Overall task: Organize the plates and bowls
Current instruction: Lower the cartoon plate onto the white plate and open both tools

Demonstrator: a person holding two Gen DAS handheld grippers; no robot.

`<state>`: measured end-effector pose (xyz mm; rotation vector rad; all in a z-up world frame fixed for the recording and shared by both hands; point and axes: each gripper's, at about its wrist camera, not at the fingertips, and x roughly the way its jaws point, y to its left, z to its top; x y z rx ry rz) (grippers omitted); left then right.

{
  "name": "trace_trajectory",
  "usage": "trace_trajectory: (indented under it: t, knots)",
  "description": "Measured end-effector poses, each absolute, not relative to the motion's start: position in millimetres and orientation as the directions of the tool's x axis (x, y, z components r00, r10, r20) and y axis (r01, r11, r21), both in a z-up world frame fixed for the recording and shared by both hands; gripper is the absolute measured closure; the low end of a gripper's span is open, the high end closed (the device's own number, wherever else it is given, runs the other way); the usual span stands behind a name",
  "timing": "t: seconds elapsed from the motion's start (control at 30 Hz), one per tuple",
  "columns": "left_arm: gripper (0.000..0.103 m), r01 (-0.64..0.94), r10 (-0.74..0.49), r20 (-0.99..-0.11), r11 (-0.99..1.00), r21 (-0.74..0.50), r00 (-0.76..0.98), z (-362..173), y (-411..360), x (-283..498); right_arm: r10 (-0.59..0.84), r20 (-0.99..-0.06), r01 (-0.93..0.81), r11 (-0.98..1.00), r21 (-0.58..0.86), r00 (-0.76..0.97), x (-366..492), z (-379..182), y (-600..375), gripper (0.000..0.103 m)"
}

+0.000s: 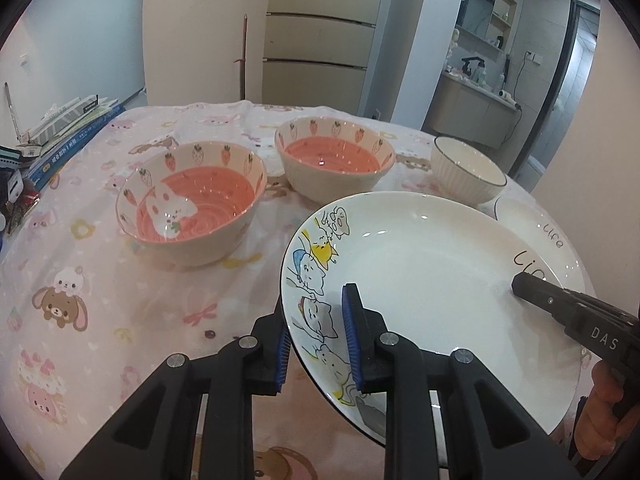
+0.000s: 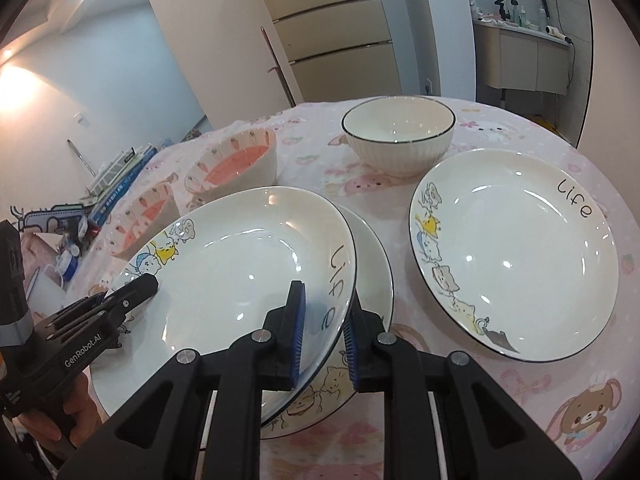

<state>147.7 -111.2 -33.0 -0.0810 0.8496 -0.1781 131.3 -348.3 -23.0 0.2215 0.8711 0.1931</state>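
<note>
A white plate with cartoon cats and "life" on it (image 1: 432,272) (image 2: 240,264) hangs tilted between both grippers. My left gripper (image 1: 316,332) (image 2: 140,288) is shut on its cat-side rim. My right gripper (image 2: 324,332) (image 1: 524,286) is shut on the "life" side. A matching plate (image 2: 374,276) lies on the table right under it, mostly covered. A third such plate (image 2: 516,256) lies to the right. Two pink-lined bowls (image 1: 192,208) (image 1: 334,160) and a white ribbed bowl (image 1: 468,168) (image 2: 400,136) stand behind.
The round table wears a pink cartoon cloth (image 1: 100,300). A stack of books (image 1: 68,128) and small clutter (image 1: 16,192) sit at its left edge. A beige fridge (image 1: 316,48) stands behind the table.
</note>
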Motion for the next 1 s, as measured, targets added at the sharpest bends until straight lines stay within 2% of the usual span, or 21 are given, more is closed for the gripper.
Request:
trace_trajectory:
  t: [0.3, 0.53, 1.0]
  knots:
    - [0.078, 0.141, -0.185, -0.756, 0.982, -0.124, 0.628, -43, -118, 149, 0.219, -0.766, -0.061, 0.971, 0.230, 0.605, 134, -32, -346, 0.084]
    - [0.077, 0.141, -0.173, -0.758, 0.984, -0.108, 0.629, -45, -124, 147, 0.130, -0.759, -0.061, 0.991, 0.118, 0.638, 131, -34, -340, 0.082]
    - [0.073, 0.140, -0.133, -0.763, 0.989, -0.056, 0.633, -43, -131, 136, 0.111, -0.752, -0.086, 0.994, 0.072, 0.650, 119, -29, -339, 0.081]
